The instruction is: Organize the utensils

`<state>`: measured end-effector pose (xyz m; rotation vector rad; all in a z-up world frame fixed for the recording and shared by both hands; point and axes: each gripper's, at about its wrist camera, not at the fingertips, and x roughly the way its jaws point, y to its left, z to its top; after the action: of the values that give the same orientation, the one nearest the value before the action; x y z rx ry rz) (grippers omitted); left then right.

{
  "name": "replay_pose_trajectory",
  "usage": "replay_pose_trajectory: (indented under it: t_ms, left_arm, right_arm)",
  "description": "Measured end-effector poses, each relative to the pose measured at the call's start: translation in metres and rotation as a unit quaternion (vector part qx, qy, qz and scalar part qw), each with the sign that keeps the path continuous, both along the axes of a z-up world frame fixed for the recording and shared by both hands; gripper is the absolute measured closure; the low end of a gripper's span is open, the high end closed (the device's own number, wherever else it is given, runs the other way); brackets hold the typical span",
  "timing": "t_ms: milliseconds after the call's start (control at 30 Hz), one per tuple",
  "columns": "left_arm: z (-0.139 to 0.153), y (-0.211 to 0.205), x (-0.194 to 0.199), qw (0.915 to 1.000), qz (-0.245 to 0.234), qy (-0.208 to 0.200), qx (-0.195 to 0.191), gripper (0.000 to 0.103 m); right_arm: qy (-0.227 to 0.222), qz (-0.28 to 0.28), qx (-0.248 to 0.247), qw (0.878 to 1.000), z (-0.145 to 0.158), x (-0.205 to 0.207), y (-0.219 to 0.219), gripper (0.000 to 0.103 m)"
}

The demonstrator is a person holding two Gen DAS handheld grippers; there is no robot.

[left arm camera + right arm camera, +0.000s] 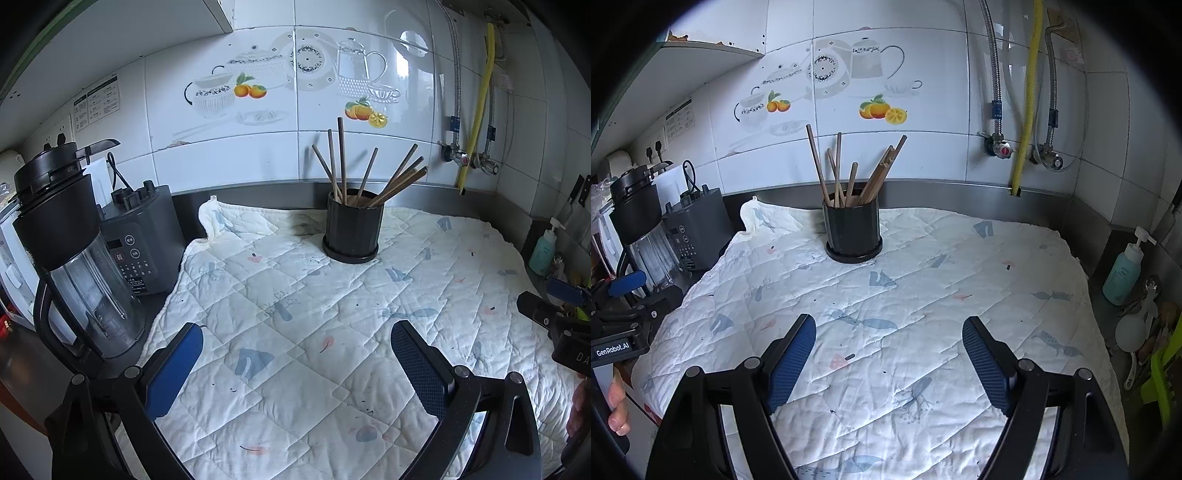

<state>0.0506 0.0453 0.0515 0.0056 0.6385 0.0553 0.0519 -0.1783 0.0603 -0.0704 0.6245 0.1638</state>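
Note:
A black ribbed utensil holder [352, 230] stands on a white quilted cloth [314, 332] near the back wall. Several brown chopsticks [341, 162] stand in it, fanned out. The right wrist view shows the same holder [854, 232] and chopsticks [849, 173] on the cloth [886, 295]. My left gripper [297, 354] is open and empty, low over the cloth's near part. My right gripper [889, 350] is open and empty, also over the near cloth. The right gripper's body shows at the left view's right edge [554, 325]; the left gripper's body shows at the right view's left edge [617, 325].
A blender jug [74, 258] and its grey base [136, 240] stand left of the cloth. A teal soap pump bottle [1124, 273], spoons and a green rack [1161, 373] sit at the right. Pipes and valves [1001, 147] run down the tiled back wall.

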Motion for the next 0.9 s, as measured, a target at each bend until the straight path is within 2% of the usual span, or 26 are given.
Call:
replay_pose_trajectory:
  t_ms: [900]
  left_arm:
    - [-0.0104,-0.0035,0.0046,0.9999,-0.004,0.013,0.002,0.0]
  right_arm:
    - [0.011,0.009,-0.006,1.0,-0.0041,0.0042,0.0081,0.014]
